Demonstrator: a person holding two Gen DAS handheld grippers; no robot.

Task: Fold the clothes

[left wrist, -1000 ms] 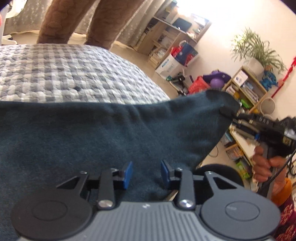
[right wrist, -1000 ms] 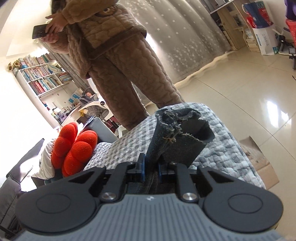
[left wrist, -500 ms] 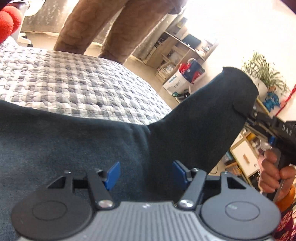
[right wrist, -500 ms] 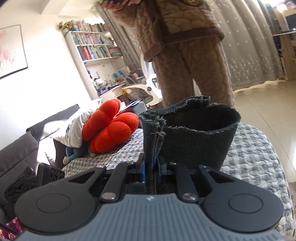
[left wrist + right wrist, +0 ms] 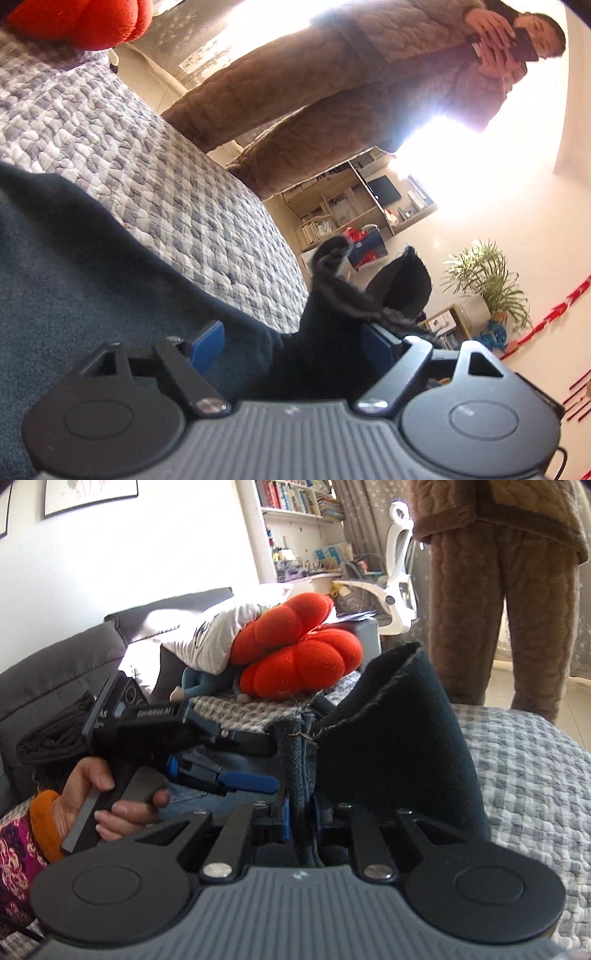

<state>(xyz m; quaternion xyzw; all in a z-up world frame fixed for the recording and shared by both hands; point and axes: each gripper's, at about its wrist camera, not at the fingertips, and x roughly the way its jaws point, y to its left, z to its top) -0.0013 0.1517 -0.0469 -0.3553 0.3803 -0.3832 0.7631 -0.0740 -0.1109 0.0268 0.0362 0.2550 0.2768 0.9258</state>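
The right gripper [image 5: 300, 818] pinches a thick seam of the dark blue fleece garment [image 5: 399, 738], which stands up above its blue pads. The left gripper [image 5: 291, 341] is wide apart, with a bunch of the same cloth between its blue pads [image 5: 207, 345]. The garment lies on the grey checked quilt [image 5: 155, 177], near a puffy red cushion [image 5: 299, 653].

bed [image 5: 177, 173]: I see a grey-and-white checked quilt covering it | on it: dark blue garment [image 5: 74, 266] spread across the near part | far end: red plush cushion [image 5: 295, 653] resting on the quilt beside a white pillow [image 5: 207, 638]
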